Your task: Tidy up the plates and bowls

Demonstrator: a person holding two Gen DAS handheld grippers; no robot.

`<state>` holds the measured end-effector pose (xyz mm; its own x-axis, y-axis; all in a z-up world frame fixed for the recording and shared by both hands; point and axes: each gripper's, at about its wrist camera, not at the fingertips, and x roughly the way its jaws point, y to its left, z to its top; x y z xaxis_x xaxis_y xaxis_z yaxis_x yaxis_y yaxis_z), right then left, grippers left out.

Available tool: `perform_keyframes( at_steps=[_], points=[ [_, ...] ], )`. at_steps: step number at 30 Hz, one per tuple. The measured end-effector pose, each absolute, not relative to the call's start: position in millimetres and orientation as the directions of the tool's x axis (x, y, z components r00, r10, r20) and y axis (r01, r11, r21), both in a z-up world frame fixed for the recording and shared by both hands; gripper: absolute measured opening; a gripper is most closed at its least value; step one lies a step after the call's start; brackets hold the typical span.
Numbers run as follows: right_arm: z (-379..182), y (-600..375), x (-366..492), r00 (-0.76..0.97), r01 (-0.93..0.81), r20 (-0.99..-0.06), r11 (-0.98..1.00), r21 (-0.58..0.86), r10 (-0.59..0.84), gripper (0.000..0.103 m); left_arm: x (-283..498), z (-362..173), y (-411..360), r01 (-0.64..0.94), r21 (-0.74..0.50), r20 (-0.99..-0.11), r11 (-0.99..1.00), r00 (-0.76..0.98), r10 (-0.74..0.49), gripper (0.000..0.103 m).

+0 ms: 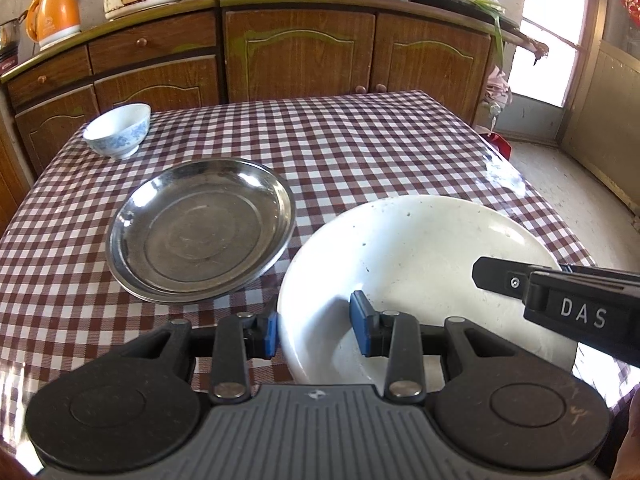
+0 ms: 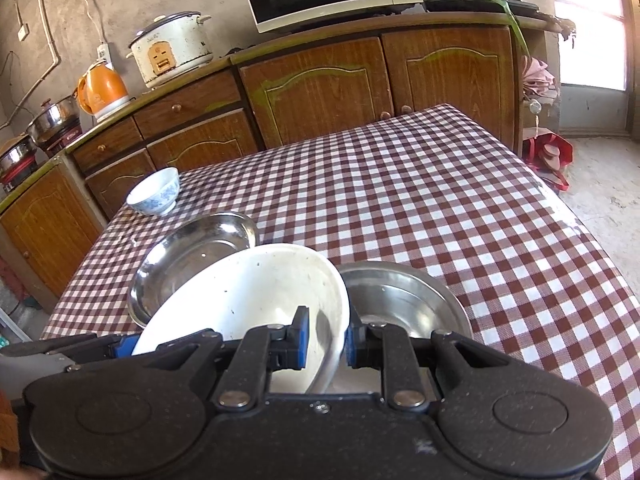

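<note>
Both grippers pinch one white plate (image 1: 420, 264): the left gripper (image 1: 316, 328) clamps its left rim, the right gripper (image 2: 326, 338) its right rim, holding it tilted over a checked tablecloth (image 2: 460, 208). A steel plate (image 1: 200, 228) lies to the left, a steel bowl (image 2: 404, 300) to the right, and a blue-patterned bowl (image 1: 118, 130) sits at the far left.

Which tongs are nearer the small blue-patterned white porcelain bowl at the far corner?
Left. The left tongs grip the large white bowl rim on the side facing the small blue-patterned white porcelain bowl; the right tongs grip its opposite rim, farther away.
</note>
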<state>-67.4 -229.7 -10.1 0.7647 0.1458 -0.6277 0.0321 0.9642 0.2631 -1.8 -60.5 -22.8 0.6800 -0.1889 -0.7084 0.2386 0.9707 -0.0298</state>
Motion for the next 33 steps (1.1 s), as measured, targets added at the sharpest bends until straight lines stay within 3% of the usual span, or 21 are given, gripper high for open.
perform_keyframes(
  at_steps=[33],
  points=[
    [-41.7, -269.5, -60.6, 0.733, 0.134, -0.674, 0.954, 0.268, 0.086, 0.023, 14.1, -48.9, -97.3, 0.324, -0.018, -0.767, 0.946, 0.603, -0.221, 0.036]
  ],
)
